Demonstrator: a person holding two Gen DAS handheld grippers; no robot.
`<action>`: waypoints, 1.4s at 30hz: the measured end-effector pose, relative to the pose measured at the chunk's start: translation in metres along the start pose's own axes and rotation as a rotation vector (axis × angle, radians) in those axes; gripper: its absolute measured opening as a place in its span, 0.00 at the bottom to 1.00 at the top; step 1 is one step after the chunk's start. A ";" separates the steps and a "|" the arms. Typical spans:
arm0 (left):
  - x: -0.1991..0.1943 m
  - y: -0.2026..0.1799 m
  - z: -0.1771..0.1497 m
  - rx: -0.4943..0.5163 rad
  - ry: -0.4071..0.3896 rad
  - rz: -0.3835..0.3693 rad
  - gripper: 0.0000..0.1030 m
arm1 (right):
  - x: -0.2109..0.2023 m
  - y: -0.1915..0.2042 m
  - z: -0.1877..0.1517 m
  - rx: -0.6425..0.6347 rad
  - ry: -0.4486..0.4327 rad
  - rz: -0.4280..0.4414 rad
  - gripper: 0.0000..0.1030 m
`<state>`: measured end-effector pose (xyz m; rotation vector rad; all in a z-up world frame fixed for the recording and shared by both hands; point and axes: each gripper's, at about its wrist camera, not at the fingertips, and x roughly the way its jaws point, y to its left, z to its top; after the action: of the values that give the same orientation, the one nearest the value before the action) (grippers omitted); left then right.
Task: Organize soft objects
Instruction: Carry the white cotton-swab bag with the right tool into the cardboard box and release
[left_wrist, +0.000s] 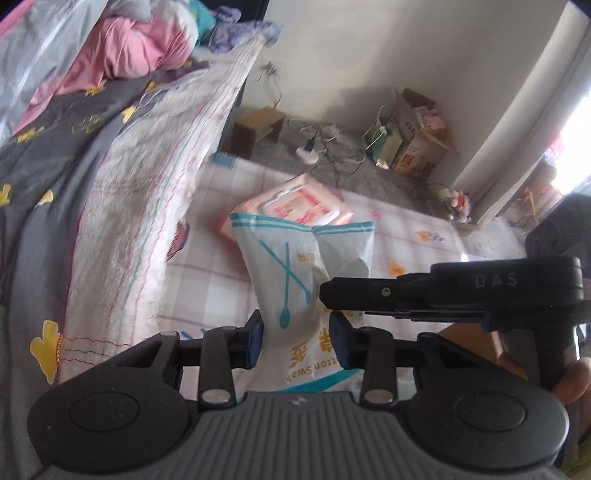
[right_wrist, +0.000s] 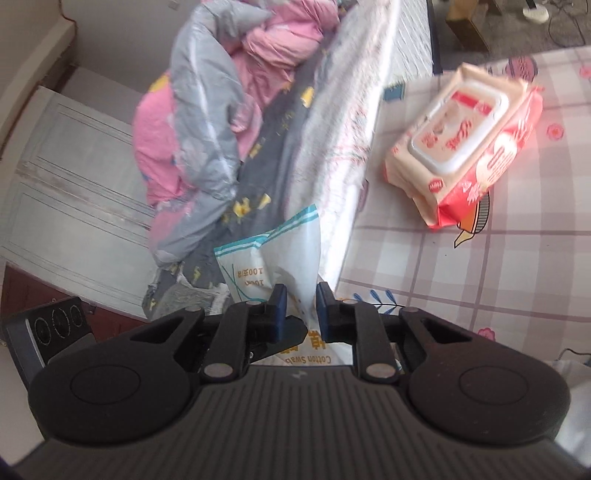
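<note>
A white and teal bag of cotton swabs (left_wrist: 291, 273) hangs in the air, held by both grippers. My left gripper (left_wrist: 296, 334) is shut on its lower part, blue pads pressing in from both sides. My right gripper (right_wrist: 300, 312) is shut on the same bag (right_wrist: 280, 254); in the left wrist view its black body (left_wrist: 443, 291) reaches in from the right. A pink pack of wet wipes (left_wrist: 303, 206) (right_wrist: 469, 147) lies beyond on the checked floor mat (right_wrist: 480, 277).
A bed with a grey star-print sheet (left_wrist: 74, 147), a white quilt edge (left_wrist: 159, 177) and bunched pink bedding (right_wrist: 280, 48) runs along the left. Cardboard boxes (left_wrist: 417, 136), a power strip with cables (left_wrist: 308, 153) and a pale cabinet door (right_wrist: 74, 184) stand around.
</note>
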<state>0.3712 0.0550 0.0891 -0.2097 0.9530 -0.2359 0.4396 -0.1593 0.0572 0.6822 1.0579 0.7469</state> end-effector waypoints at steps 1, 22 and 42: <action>-0.007 -0.008 0.000 0.008 -0.005 -0.017 0.36 | -0.012 0.002 -0.002 -0.007 -0.017 -0.003 0.13; 0.079 -0.264 -0.071 0.298 0.183 -0.363 0.41 | -0.295 -0.151 -0.095 0.143 -0.313 -0.263 0.13; 0.059 -0.224 -0.070 0.259 0.067 -0.180 0.56 | -0.245 -0.307 -0.103 0.321 -0.245 -0.416 0.10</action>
<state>0.3223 -0.1812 0.0667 -0.0495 0.9606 -0.5309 0.3339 -0.5192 -0.0970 0.7709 1.0556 0.1296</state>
